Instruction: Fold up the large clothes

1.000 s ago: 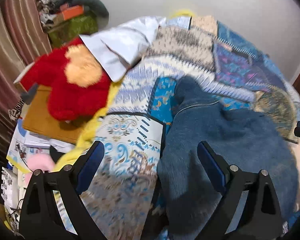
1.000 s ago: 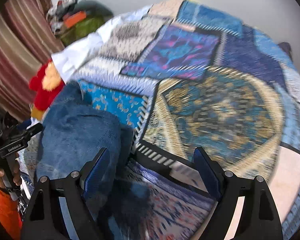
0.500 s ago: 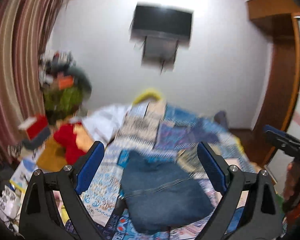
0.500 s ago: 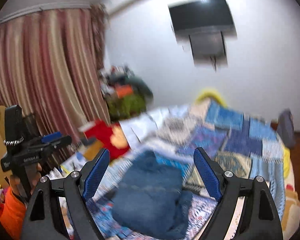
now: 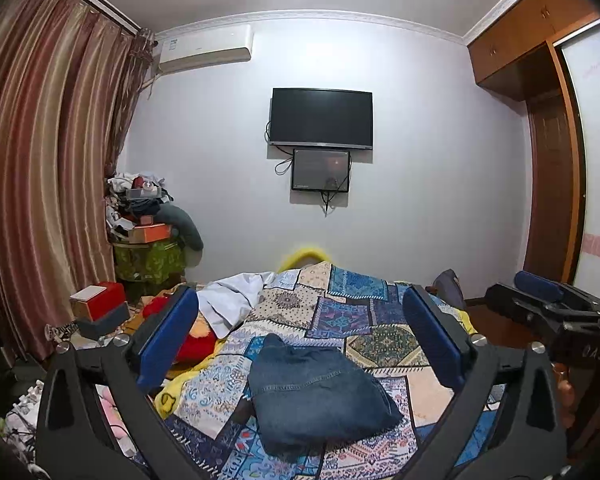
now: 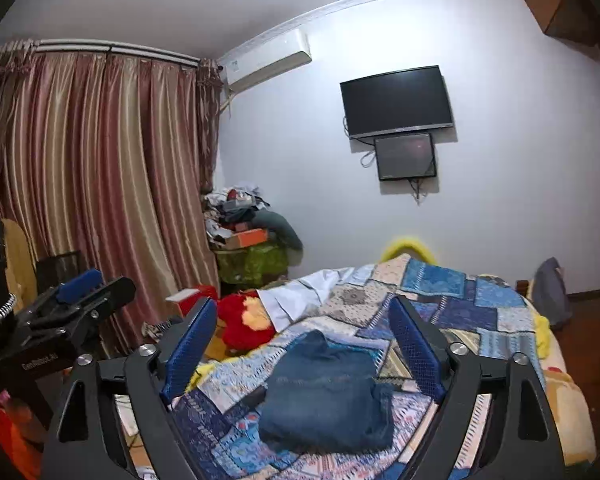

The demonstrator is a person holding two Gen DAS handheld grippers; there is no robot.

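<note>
Left wrist view, my folded blue denim garment (image 5: pixel 316 392) lying on the patchwork bedspread (image 5: pixel 364 312), left gripper (image 5: pixel 300 336) and right gripper (image 6: pixel 302 344) raised nearly level above it, jaws just widened, empty.

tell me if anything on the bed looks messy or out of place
The folded jeans lie neat on the patchwork quilt. What looks untidy is a rumpled white cloth at the quilt's left edge, draped partly over a red plush toy.

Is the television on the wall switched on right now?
No, the television mounted on the wall shows a plain dark screen with no picture.
</note>
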